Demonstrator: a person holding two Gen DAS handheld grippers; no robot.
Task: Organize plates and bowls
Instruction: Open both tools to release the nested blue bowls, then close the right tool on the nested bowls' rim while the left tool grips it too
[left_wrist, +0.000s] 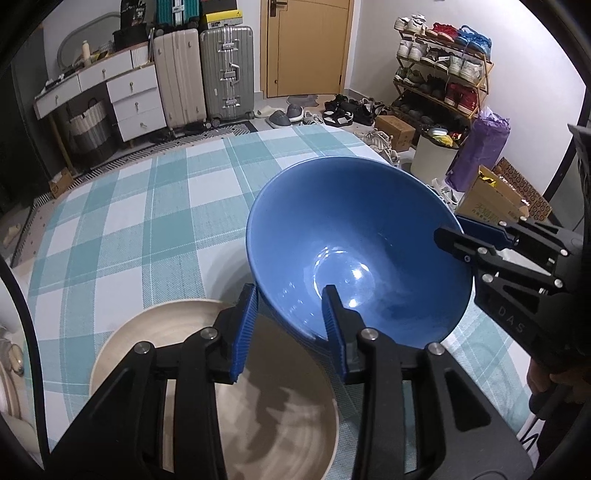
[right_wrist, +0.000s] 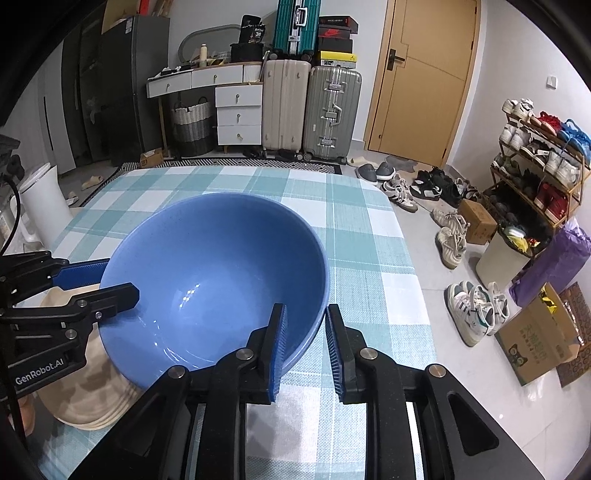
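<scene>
Bowl (right_wrist: 210, 273), blue and deep, sits tilted over a stack of beige plates (left_wrist: 207, 402) on the checked worktop (left_wrist: 147, 206), its rim straddled on opposite sides by both grippers. The left gripper (left_wrist: 290, 328) and right gripper (right_wrist: 306, 343) each have jaws apart with the wall between them, pads not clearly pressing. With so loose a hold, the bowl could probably slide off the plates or rock. Nothing else crowds the worktop; suitcases (right_wrist: 312, 110) stand well beyond.
</scene>
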